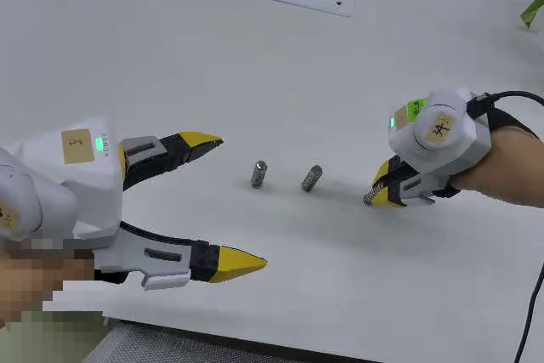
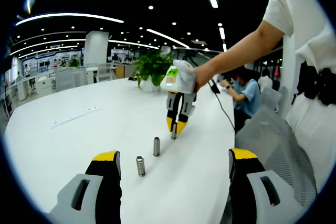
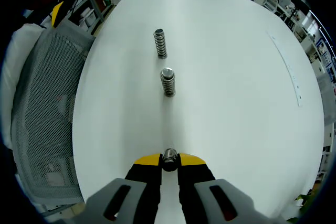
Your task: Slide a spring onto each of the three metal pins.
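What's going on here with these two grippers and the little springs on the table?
A person is working two handheld grippers over a white table. The right gripper is shut on a spring, low against the table. Two more springs stand upright beside it, apart. The left gripper hangs open, holding nothing.

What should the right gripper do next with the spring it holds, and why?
Probably open the right gripper slightly and draw it back. Its jaws are shut on the third spring, which seems to stand on the table in line with the middle pin and the far pin, both already wearing springs. The left gripper hangs open, holding nothing.
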The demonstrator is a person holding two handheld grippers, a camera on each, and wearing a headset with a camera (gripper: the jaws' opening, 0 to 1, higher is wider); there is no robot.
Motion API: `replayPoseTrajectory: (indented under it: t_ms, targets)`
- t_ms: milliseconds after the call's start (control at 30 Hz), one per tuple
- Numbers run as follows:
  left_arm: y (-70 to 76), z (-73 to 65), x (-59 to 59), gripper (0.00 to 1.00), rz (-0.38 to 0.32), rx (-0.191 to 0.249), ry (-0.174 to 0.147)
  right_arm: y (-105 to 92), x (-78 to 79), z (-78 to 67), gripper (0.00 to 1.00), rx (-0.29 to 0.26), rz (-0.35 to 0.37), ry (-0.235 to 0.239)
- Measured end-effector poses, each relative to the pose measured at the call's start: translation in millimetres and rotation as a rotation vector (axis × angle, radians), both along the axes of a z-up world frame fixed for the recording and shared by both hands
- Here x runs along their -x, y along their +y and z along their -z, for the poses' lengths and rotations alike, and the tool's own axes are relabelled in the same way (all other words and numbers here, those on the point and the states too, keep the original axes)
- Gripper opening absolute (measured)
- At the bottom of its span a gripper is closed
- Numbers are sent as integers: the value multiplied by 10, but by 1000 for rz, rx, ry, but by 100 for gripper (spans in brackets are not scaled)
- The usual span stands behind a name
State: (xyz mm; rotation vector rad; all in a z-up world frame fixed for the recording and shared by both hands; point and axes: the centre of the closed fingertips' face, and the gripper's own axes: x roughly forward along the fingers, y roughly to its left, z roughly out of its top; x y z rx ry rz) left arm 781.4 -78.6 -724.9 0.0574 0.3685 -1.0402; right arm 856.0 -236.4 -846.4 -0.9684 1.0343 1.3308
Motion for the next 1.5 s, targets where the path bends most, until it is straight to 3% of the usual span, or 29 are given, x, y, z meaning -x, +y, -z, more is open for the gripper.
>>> replayPoseTrajectory:
  t_ms: [233, 500, 800, 1067, 1500]
  targets:
    - [14, -7, -4, 86, 0, -5, -3, 3, -4, -6, 16, -7, 8, 0]
    - [51, 13, -7, 88, 4, -22, -5, 0, 3, -140, 23, -53, 34, -16]
    - [129, 62, -23, 89, 8, -56, -7, -60, 15, -535, 35, -238, 192, -55]
    - [147, 105, 0, 92, 16, -95, -6, -181, 178, -863, 47, -404, 341, -96]
    - [159, 140, 54, 94, 14, -129, 9, -341, 539, -982, 67, -559, 454, -120]
